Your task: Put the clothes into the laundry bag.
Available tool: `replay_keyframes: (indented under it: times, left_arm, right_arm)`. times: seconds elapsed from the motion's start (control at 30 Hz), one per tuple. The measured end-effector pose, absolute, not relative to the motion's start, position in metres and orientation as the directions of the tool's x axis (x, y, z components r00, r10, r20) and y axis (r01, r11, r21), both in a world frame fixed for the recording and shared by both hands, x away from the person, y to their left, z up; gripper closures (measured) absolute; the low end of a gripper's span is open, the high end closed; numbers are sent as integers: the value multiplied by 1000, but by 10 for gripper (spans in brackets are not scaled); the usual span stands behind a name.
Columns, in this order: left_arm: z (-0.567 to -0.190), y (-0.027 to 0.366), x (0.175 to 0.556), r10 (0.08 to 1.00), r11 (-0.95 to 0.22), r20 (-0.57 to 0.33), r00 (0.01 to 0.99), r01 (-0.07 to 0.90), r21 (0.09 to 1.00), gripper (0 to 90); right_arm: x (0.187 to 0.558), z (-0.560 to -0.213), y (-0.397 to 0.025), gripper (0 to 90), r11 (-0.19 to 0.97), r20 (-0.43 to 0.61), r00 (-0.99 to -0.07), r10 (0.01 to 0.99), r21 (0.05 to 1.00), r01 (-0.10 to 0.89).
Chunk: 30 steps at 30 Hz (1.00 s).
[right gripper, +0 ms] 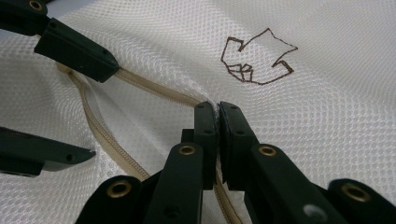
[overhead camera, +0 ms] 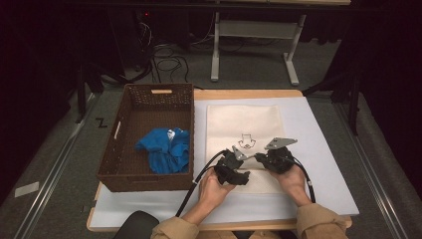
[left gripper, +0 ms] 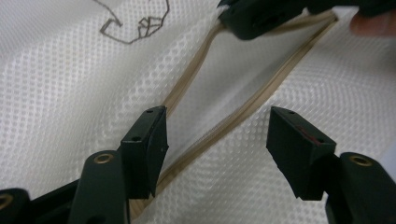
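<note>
A cream mesh bag (overhead camera: 244, 124) with a small drawn logo (right gripper: 257, 58) lies flat on the white mat. Its tan zipper (left gripper: 243, 107) is undone, so the mouth (left gripper: 233, 74) gapes. My left gripper (left gripper: 217, 135) is open and low over the bag, with the near zipper edge running between its jaws. My right gripper (right gripper: 218, 116) is shut on the bag's zipper edge at the far end of the gap. In the high view the left gripper (overhead camera: 234, 167) and right gripper (overhead camera: 271, 158) sit close together on the bag's near half.
A brown wicker basket (overhead camera: 144, 102) stands at the left of the table and holds a blue cloth (overhead camera: 166, 149). The white mat (overhead camera: 318, 159) extends to the right of the bag. Cables trail from both grippers toward the table's front edge.
</note>
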<state>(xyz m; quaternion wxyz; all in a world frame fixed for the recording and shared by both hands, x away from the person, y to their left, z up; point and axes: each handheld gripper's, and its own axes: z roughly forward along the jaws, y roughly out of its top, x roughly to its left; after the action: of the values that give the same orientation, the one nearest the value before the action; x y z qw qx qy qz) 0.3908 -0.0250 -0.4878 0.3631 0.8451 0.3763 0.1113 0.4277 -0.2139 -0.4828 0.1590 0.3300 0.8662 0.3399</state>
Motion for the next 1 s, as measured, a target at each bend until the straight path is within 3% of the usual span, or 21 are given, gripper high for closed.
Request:
replay_keyframes:
  times: [0.5, 1.0]
  left_arm:
    - [-503, -35, 401, 748, -506, -41, 663, 608, 612, 402]
    - [-504, -35, 401, 755, -502, -38, 655, 614, 609, 378]
  right_arm:
    - [427, -476, -217, 874, 513, -20, -732, 681, 726, 457]
    - [424, -464, -221, 881, 490, -15, -740, 672, 759, 430]
